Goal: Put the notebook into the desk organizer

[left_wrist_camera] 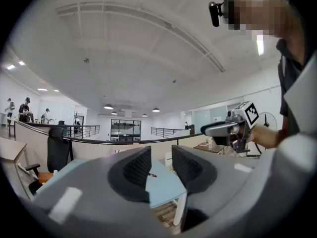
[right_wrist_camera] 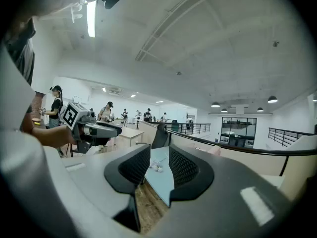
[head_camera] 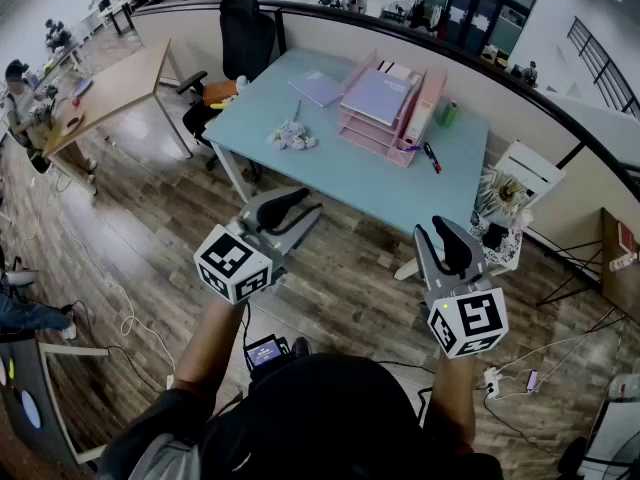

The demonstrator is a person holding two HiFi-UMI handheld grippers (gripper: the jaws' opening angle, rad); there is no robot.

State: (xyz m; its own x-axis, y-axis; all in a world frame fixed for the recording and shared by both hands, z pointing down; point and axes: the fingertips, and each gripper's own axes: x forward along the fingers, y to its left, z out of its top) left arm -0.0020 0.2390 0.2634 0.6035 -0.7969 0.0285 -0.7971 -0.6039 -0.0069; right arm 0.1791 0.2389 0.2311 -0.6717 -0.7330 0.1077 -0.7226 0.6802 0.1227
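Observation:
A lavender notebook (head_camera: 317,88) lies flat on the light blue table (head_camera: 300,163), just left of the pink desk organizer (head_camera: 385,120). A second lavender pad (head_camera: 378,95) rests on the organizer's top tray. I stand well back from the table over the wooden floor. My left gripper (head_camera: 298,211) (left_wrist_camera: 161,165) points level at the table, its jaws apart with nothing between them. My right gripper (head_camera: 447,240) (right_wrist_camera: 159,165) is held beside it, its jaws a little apart and empty. Each gripper view shows the other gripper off to the side.
On the table are a white crumpled clump (head_camera: 291,137), a dark pen (head_camera: 431,157) and a green bottle (head_camera: 449,114). A black chair (head_camera: 245,33) stands at its far left corner, a white side stand (head_camera: 505,203) at its right. Cables (head_camera: 110,298) trail on the floor.

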